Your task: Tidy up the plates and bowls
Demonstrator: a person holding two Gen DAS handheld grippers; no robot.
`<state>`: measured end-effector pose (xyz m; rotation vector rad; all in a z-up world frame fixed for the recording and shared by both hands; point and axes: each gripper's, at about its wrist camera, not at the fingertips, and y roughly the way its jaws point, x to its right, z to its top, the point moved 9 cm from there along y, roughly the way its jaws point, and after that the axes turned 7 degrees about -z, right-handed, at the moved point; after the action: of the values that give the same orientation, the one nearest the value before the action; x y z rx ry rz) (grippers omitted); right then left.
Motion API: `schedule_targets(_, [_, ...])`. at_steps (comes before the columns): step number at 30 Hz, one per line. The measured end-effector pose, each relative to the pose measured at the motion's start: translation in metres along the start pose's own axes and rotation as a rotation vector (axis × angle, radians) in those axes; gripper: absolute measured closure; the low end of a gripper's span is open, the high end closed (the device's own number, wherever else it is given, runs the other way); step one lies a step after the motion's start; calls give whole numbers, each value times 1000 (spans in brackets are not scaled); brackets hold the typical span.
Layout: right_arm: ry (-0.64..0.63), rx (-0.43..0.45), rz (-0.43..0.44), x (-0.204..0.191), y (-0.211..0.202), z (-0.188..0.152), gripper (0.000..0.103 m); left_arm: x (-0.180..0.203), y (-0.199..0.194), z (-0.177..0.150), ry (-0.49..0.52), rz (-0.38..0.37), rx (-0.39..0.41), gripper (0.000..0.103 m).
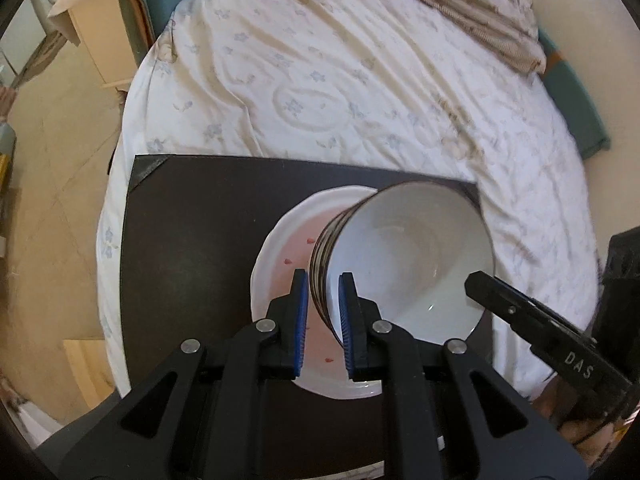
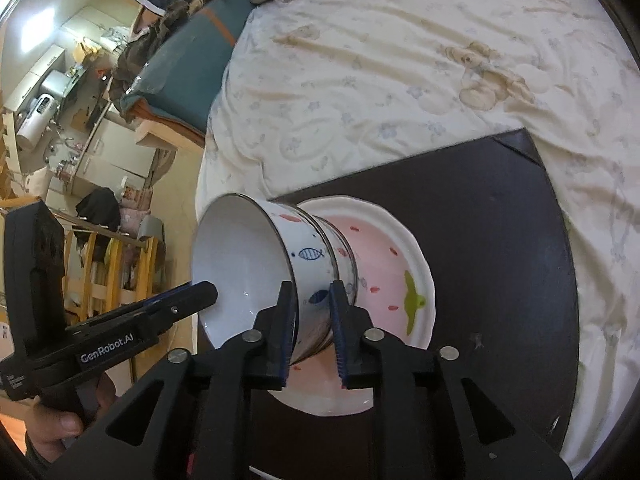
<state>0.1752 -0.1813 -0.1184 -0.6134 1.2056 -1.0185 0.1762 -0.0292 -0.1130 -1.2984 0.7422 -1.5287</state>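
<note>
White bowl, tilted over the pink plate on the dark board, has its rim clamped by left gripper; right gripper straddles its wall (grip unclear). Stacking step; next, lower it level onto the plate.

Two bowls, nested. One plate. One dark board and two grippers.

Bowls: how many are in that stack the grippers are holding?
2, it seems: the fish-patterned outer bowl and a second bowl nested behind it, both tilted over the pink plate. More could be hidden inside.
</note>
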Motion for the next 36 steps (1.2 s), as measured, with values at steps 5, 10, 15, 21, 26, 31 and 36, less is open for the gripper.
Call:
schedule_targets(5, [4,54,30,2,-12,8,82,-13,-9,14,-64,-81,100,91])
schedule_targets(10, [-24,115,68,-3,-14,18,82,-11,-6,23,-68,-120,95,91])
schedule_targets(15, [55,86,113,9,0,30,82,-8,-3,29,-57,-120,101,91])
schedule_targets(21, [69,73,124,13,5,32,82,-1,3,27,-41,-121,82,91])
schedule_targets(26, [26,65,124,11,6,30,82,-3,-9,18,10,-71,104,87])
schedule_targets(31, [-22,118,76,10,-13,24,79,-10,-42,1,113,99,220,57])
schedule_targets(36, [-83,180,39,2,-45,6,26,-19,-56,-31,130,94,249,57])
